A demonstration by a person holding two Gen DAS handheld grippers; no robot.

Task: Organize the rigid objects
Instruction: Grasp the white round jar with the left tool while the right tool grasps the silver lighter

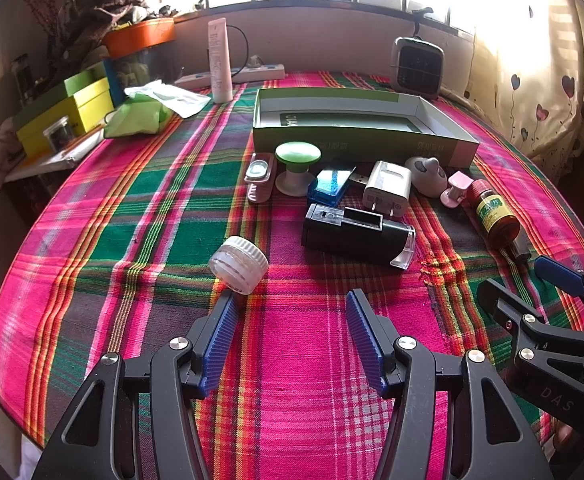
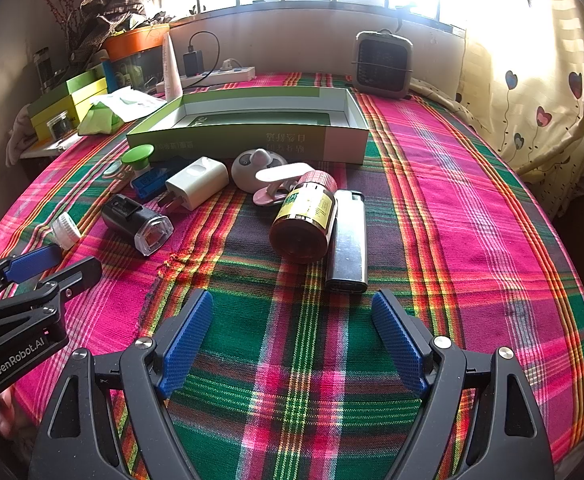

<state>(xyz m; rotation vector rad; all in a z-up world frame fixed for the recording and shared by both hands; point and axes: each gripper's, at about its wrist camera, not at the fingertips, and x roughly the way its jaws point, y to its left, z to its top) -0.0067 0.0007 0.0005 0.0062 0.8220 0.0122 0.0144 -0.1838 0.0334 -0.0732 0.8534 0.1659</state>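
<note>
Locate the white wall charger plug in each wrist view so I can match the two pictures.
Left wrist view: the white wall charger plug lies right of centre, prongs toward the camera.
Right wrist view: it lies left of centre.
Shared landmark: the open green cardboard box just behind it.

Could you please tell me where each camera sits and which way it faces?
Left wrist: on the left tongs, low over the tablecloth, facing the window; the open right tongs show at right.
Right wrist: on the right tongs, same heading; left tongs at left.
Shared: green box, amber bottle, white jar.
</note>
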